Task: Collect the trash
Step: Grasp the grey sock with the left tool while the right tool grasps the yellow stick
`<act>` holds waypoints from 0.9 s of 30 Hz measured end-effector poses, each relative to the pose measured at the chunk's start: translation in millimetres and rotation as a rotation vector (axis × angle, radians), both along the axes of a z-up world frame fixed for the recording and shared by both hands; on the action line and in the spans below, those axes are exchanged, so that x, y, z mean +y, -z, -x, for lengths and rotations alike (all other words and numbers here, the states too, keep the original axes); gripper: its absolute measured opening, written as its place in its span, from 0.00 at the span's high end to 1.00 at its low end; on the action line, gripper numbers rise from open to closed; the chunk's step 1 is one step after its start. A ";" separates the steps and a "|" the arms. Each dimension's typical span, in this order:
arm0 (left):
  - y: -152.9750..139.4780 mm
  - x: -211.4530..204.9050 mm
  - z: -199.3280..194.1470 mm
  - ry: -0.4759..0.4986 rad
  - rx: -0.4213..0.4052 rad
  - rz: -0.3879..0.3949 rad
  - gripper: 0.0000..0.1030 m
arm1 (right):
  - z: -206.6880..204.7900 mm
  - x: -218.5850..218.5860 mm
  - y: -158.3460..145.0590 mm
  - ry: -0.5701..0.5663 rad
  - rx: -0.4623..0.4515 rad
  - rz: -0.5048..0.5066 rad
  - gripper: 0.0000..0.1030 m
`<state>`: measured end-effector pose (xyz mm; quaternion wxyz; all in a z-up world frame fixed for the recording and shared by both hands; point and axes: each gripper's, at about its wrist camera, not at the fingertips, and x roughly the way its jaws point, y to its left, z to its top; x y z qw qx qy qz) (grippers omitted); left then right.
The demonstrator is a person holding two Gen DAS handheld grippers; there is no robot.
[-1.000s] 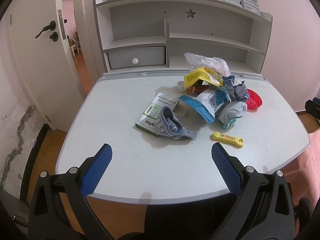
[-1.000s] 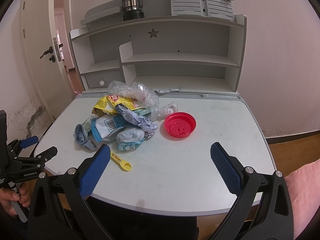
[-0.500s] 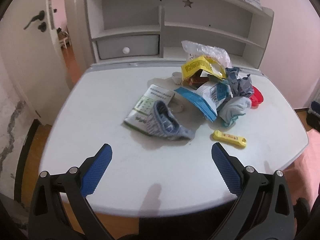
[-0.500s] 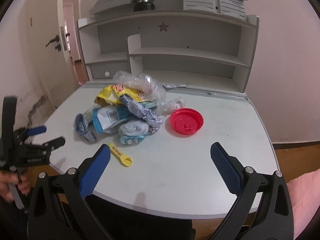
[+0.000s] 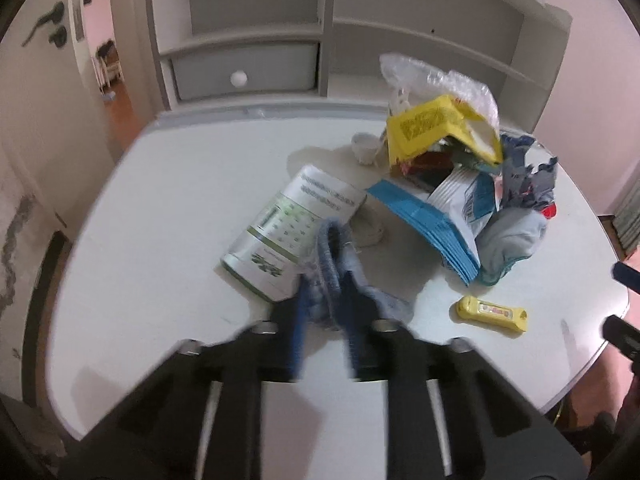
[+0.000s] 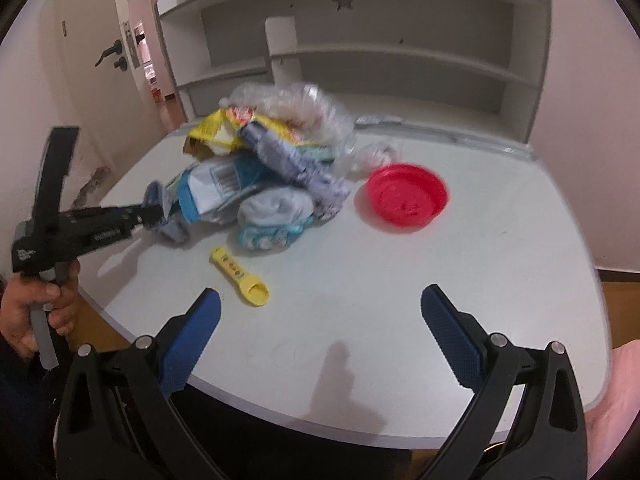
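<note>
The left hand-held gripper [image 5: 326, 304] has just clamped onto the blue sock [image 5: 340, 264] near the worktop's [image 5: 168, 208] front edge. The right hand-held gripper [image 6: 320, 328] hangs wide, empty. Next: lift it clear, likely dragging the leaflet [image 5: 288, 232].

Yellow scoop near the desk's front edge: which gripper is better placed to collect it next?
Right. The right gripper is open and empty with the yellow scoop just ahead; the left gripper has just closed on the blue sock.
</note>
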<state>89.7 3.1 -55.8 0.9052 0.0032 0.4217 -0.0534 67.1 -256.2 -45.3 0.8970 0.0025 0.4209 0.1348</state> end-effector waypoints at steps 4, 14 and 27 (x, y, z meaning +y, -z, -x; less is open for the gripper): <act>-17.1 10.4 11.1 0.006 -0.046 0.035 0.93 | -9.8 25.6 5.7 -0.074 0.025 0.018 0.14; -37.8 10.7 28.1 0.042 -0.081 0.069 0.94 | -73.7 88.9 26.4 -0.290 0.276 0.216 0.32; -43.4 14.0 38.1 0.052 -0.087 0.072 0.93 | -96.3 127.4 33.2 -0.375 0.411 0.315 0.87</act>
